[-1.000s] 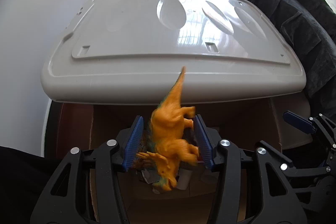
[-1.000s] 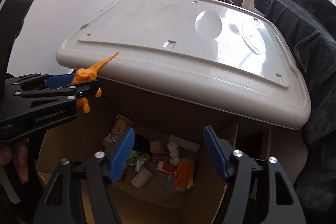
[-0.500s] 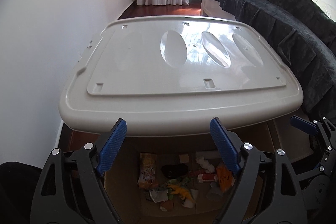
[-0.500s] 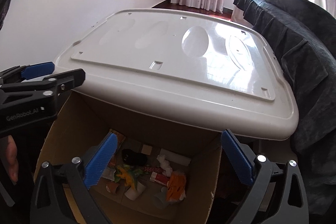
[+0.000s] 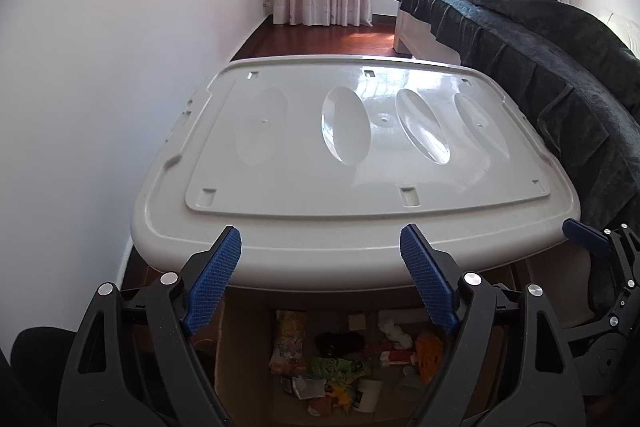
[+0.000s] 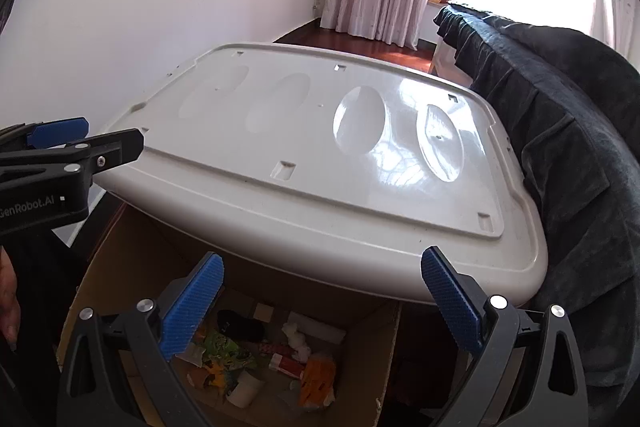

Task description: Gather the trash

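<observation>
Left gripper and right gripper: jaws wide apart, empty. Cardboard box of trash at 6 o'clock, beneath grey lid.

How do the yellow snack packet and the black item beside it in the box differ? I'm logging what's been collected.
The yellow snack packet is bright, printed and long, lying lengthwise near the cardboard box's left side. The black item is dark, plain, shorter and rounded, lying crosswise nearer the middle; what it is cannot be told. Both lie loose on the box floor among other trash, touched by neither the open left gripper nor the open right gripper.
</observation>
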`<state>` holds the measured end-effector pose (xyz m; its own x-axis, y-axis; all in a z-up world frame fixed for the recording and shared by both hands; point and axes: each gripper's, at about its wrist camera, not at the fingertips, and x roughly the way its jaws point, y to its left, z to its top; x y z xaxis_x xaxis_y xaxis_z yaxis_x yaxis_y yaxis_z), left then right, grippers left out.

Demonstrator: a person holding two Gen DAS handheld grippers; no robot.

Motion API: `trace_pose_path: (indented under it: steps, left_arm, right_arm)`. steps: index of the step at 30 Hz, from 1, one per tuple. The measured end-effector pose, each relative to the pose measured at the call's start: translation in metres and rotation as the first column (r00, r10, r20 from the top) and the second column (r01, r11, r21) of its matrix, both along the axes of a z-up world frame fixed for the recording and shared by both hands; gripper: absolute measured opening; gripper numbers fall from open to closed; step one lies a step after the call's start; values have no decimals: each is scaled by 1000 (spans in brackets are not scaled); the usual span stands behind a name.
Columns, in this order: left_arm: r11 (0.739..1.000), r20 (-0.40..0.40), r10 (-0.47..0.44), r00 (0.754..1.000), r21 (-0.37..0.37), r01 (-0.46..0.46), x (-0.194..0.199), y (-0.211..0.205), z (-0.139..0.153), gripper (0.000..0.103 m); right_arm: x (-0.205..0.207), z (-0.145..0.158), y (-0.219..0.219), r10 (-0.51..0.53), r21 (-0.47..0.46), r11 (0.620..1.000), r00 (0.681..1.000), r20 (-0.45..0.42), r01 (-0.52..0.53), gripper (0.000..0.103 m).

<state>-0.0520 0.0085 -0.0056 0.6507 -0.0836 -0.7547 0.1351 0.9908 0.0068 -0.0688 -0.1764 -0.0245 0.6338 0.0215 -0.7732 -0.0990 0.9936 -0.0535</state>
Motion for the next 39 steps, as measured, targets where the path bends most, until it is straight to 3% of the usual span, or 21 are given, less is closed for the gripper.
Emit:
trace_pose_path:
  steps: [13, 16, 19, 29, 39]
  left_arm:
    - [998, 30, 18, 999, 54, -20, 16, -13, 8, 80]
    - [999, 42, 7, 999, 47, -9, 19, -16, 10, 81]
    - [999, 57, -3, 998, 43, 1, 22, -20, 13, 88]
    - [998, 87, -53, 995, -12, 54, 25, -28, 21, 89]
    - [999, 120, -38, 992, -5, 39, 32, -28, 24, 90]
  right_arm:
    - [18, 10, -3, -12, -15, 1000, 999, 39, 13, 98]
    - [20, 10, -4, -14, -27, 1000, 999, 44, 15, 98]
    - [21, 8, -5, -15, -36, 999, 999, 45, 16, 98]
    - [25, 7, -12, -28, -37, 999, 999, 47, 30, 98]
    - [29, 3, -10, -20, -82, 996, 998, 52, 24, 98]
